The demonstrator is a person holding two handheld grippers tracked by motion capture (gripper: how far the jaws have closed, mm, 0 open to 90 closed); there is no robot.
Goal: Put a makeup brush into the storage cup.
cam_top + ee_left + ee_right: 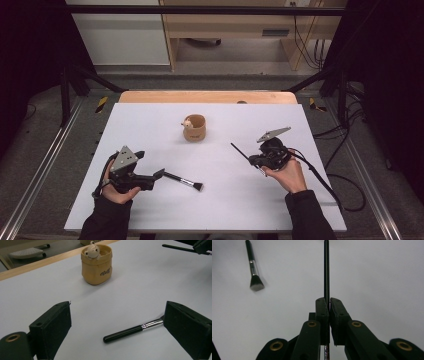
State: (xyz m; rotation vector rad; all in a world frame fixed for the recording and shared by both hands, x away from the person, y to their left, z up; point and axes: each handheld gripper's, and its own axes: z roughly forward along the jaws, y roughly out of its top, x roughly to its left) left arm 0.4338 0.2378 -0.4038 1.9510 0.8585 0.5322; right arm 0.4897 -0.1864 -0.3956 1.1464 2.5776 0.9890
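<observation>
A tan pouch-shaped cup [194, 128] with a small bear figure on its rim stands at the table's middle, also in the left gripper view [96, 263]. A black makeup brush [184, 181] lies flat near the front. My left gripper [150, 164] is open, and its jaws stand wide apart [117, 312] with the brush's handle [130, 331] lying between them near the right-hand jaw, untouched. My right gripper [252, 160] is shut [329, 302] on a thin black stick-like handle [326, 270] that points away to the upper left [240, 151]. What its gripped end carries is hidden.
The white board [150, 120] covers a wooden table whose far edge [207, 96] shows behind it. Black frame rails and cables [340, 185] flank both sides. The brush's bristle head [256, 284] lies left of the held stick.
</observation>
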